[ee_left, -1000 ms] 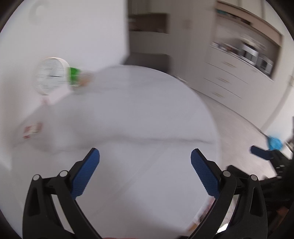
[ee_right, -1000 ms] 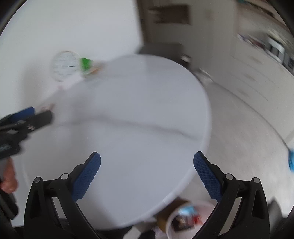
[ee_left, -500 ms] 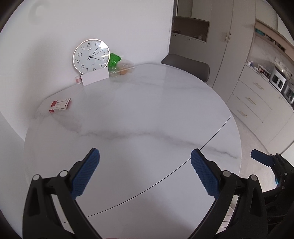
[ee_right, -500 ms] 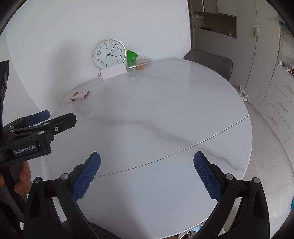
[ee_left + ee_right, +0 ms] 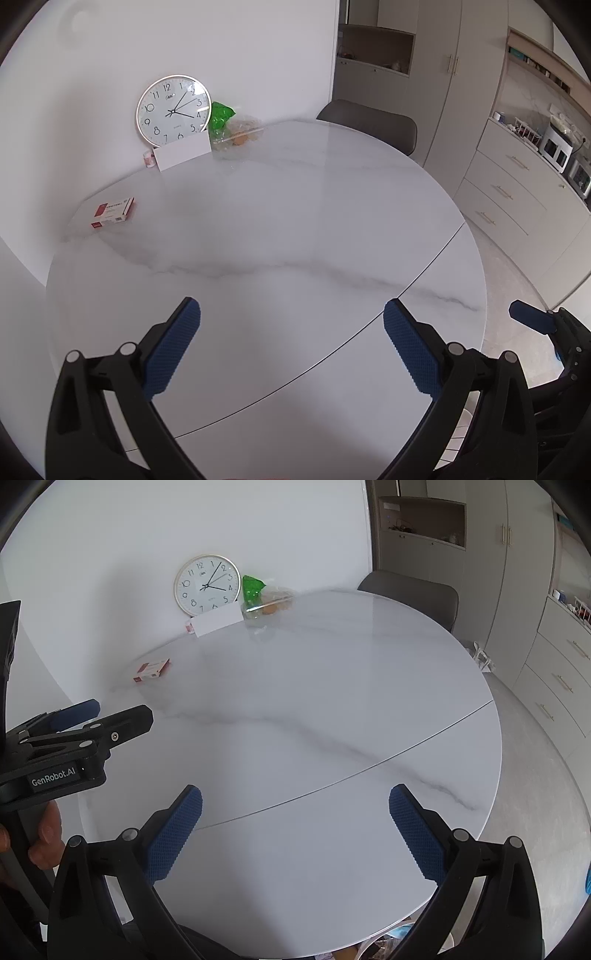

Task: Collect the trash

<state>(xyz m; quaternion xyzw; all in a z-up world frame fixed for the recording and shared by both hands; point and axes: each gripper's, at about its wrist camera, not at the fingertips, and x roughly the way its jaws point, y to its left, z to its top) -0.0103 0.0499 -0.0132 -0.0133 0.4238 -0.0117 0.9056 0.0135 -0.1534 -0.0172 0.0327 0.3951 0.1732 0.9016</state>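
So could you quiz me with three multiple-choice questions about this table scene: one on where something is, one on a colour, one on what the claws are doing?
1. Where does the round white wall clock stand?
A. on the grey chair
B. at the table's far edge, against the wall
C. on the floor

2. What colour is the crinkled plastic bag beside the clock?
A. green
B. yellow
C. black

3. What state are the left claw and right claw in?
A. both shut on trash
B. one open, one shut
C. both open and empty

Answers:
1 B, the clock leans on the white wall behind the round white marble table.
2 A, the bag is bright green in both views.
3 C, each claw's blue pads stand wide apart with only tabletop between them.
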